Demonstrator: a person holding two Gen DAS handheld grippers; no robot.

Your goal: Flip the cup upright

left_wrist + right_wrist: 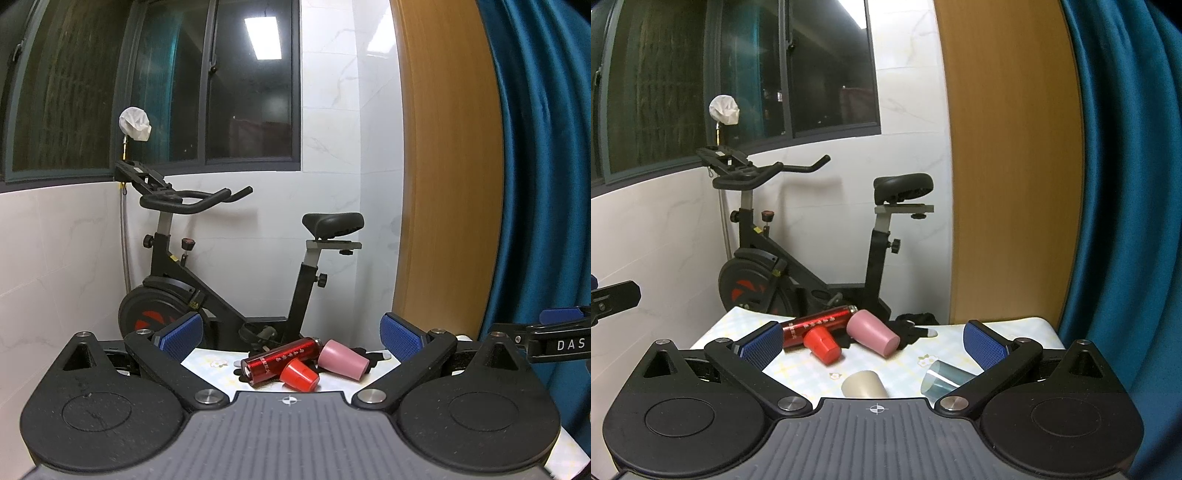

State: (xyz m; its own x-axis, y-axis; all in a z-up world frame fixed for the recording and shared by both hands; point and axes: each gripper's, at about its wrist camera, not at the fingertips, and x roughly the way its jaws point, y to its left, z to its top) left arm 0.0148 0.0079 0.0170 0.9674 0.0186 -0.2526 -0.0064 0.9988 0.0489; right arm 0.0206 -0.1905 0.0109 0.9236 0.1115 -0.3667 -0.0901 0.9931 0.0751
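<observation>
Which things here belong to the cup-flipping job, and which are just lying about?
Job: red cup, pink cup, beige cup, blue-tinted cup, all lying on their sides; left tool and right tool, both open.

Lying about: red bottle, black glove, bike, curtain.

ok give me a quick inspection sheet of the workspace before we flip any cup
surface: table with pale floral check cloth
job's things: red cup, pink cup, beige cup, clear blue cup, all on their sides
clutter: red bottle lying down, touching red cup; black gloves behind
grippers: left gripper and right gripper open, holding nothing
cables: nothing seen
surroundings: exercise bike, window, blue curtain
</observation>
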